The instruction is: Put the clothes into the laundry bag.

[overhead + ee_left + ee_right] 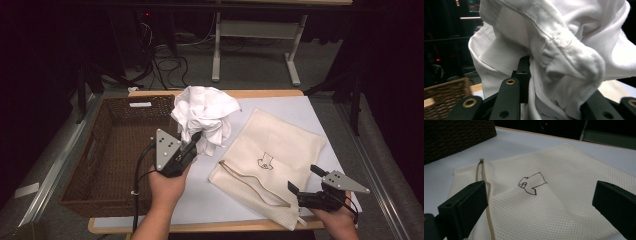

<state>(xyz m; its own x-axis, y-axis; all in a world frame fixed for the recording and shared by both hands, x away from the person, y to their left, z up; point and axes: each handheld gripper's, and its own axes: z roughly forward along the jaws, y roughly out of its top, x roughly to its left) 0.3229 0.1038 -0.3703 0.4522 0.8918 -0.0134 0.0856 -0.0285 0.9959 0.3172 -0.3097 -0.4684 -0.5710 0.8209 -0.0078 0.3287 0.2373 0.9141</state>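
A crumpled white garment (205, 116) hangs bunched in the air between the basket and the bag, with my left gripper (196, 139) shut on its lower folds. In the left gripper view the white cloth (554, 50) bulges over the black jaws, which pinch a fold between them. A cream mesh laundry bag (270, 160) lies flat on the white table top, with a small brown shirt drawing (532, 183) and a tan drawstring (484, 185) at its mouth. My right gripper (305, 180) rests at the bag's near right corner, jaws wide apart over the mesh, nothing between them.
A dark brown wicker basket (102, 165) stands on the left half of the table, its inside bare. The wooden table edge (210, 227) runs along the front. Beyond the table stand a white desk frame (260, 35) and cables on the floor.
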